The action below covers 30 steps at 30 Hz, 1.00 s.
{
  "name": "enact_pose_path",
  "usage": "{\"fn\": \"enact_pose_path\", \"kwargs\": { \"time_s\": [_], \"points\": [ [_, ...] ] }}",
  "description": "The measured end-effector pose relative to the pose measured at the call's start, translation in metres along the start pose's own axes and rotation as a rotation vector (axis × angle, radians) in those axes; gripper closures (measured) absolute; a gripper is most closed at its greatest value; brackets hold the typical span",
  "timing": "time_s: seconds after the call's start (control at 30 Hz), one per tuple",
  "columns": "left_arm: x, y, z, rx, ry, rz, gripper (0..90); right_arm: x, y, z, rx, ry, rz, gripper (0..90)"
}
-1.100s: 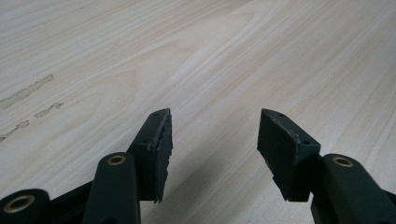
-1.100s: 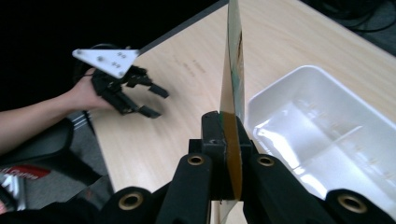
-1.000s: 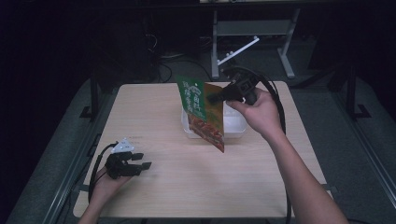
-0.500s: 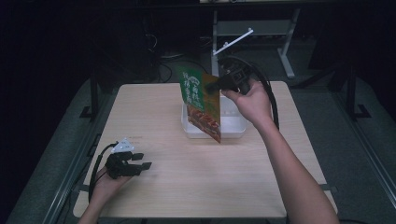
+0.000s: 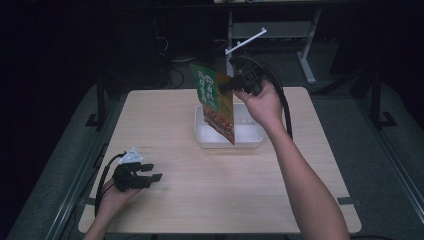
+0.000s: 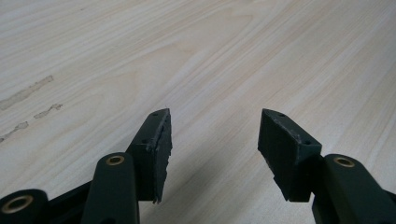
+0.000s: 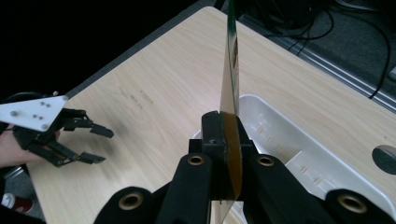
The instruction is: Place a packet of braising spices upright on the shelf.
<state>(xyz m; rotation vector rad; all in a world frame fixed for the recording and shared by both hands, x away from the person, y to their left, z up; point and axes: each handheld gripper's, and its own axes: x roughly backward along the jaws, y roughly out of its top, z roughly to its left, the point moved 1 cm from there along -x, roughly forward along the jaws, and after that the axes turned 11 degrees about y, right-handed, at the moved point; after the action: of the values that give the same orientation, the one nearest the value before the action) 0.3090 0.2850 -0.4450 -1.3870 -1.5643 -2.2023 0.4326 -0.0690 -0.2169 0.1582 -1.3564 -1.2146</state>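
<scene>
The room is dark; a steel stand and loose cables sit on the floor beyond a pale wooden table (image 5: 165, 125), lit from above.

A shallow white tray (image 5: 205, 142) rests on the table, right of centre and toward the far half. Directly over it hangs a green and orange food pouch (image 5: 216, 102). Its long axis runs close to vertical, leaning slightly, with the upper end toward the far left and the lower corner over the tray's near rim. Whether that corner touches the tray cannot be told.

The right gripper (image 5: 225, 86) holds the pouch, its jaws pressed together on the pouch's right edge near the top. In the right gripper view the pouch (image 7: 229, 79) stands edge-on between the clamped jaws, with the tray (image 7: 299, 140) below and beyond. The right forearm reaches from the near right edge of the table across to the far side, the hand raised above the tray.

The left gripper (image 5: 152, 172) rests low at the near left corner, well apart from pouch and tray, jaws spread and empty; the left gripper view shows bare table (image 6: 196, 60) between them.

Judgement: the right hand is far the nearer to the tray. Lowering the pouch into it calls for a descent and a tilt toward flat.
</scene>
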Motion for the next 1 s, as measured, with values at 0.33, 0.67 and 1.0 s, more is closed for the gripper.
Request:
{"fn": "enact_pose_path", "kwargs": {
  "time_s": [0.33, 0.67, 1.0],
  "points": [
    [0.000, 0.000, 0.000, 0.007, -0.001, -0.006, 44.2, -0.013, 0.005, -0.008, -0.002, -0.044, -0.008, 90.0],
    [0.001, 0.000, 0.001, 0.007, -0.003, -0.008, 43.9, -0.029, 0.007, -0.015, 0.010, -0.084, -0.014, 90.0],
    [0.001, 0.000, 0.000, 0.008, -0.003, -0.012, 43.9, -0.046, 0.006, -0.019, 0.021, -0.100, -0.020, 89.9]
  ]
}}
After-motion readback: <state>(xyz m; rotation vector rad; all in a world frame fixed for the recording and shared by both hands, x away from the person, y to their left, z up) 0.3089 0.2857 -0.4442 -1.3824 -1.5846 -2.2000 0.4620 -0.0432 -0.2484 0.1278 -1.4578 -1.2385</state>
